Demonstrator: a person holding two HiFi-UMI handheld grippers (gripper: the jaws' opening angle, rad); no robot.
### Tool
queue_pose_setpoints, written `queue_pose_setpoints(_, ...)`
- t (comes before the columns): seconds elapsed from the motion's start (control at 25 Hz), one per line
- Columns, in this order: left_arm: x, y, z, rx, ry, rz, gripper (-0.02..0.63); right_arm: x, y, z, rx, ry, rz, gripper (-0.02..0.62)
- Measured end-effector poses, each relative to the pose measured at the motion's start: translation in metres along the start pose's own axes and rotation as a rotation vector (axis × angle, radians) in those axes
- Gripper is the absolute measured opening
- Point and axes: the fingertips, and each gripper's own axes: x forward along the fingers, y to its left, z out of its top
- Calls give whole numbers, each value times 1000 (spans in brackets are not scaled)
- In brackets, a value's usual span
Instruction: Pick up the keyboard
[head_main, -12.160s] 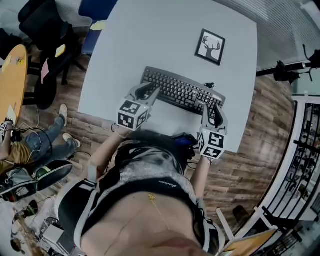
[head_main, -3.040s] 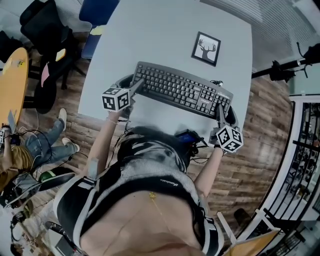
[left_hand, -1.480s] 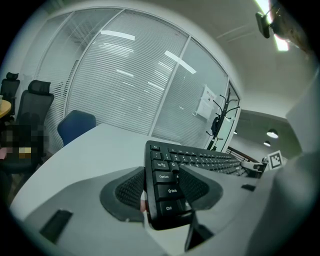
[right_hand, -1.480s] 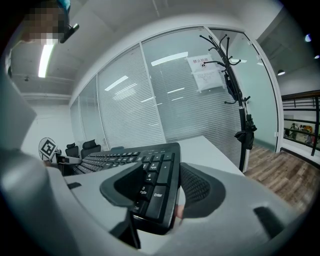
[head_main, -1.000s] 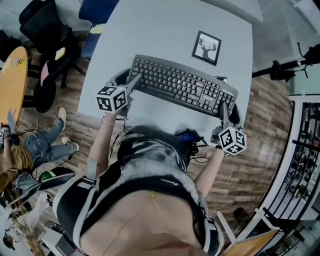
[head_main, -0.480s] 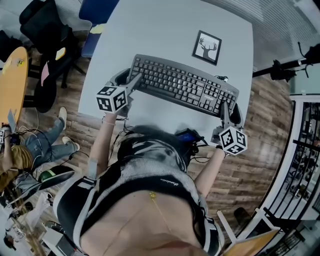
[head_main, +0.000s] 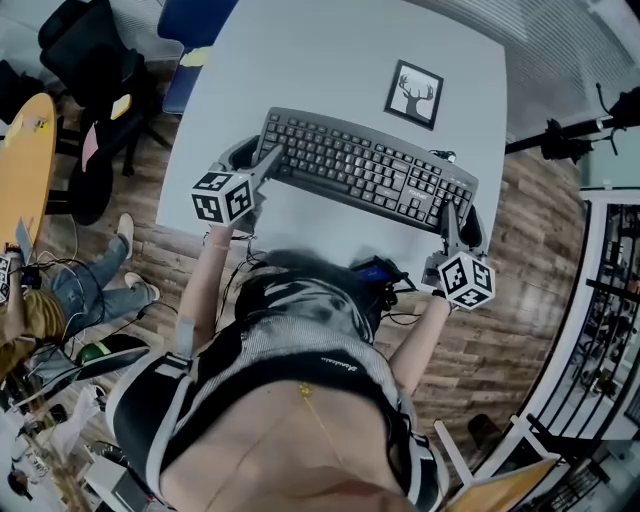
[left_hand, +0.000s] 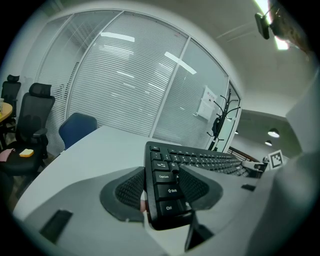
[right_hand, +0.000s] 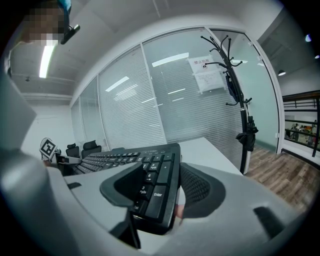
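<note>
My left gripper grips the keyboard at its Ctrl-and-Shift end, jaws set wide, one pad on the keys and the other underneath. My right gripper clamps the number-pad end likewise. The keyboard spans between them over the near part of the pale grey table. Further along lies a framed deer picture. Beyond that are a blue chair and blind-covered glass walls.

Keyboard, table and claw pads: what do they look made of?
Keyboard: matte black, likely moulded plastic, with printed keycaps. Table: smooth pale grey matte top, probably laminate; not certain. Pads of the left claw: dark, finely dotted texture, looks rubbery.
</note>
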Motion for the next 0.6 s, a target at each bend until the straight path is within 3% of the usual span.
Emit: queue_pose_setpoints(0.6, -1, 0, 2, 7, -10, 1, 207, -2, 1, 0, 0, -1, 2, 232)
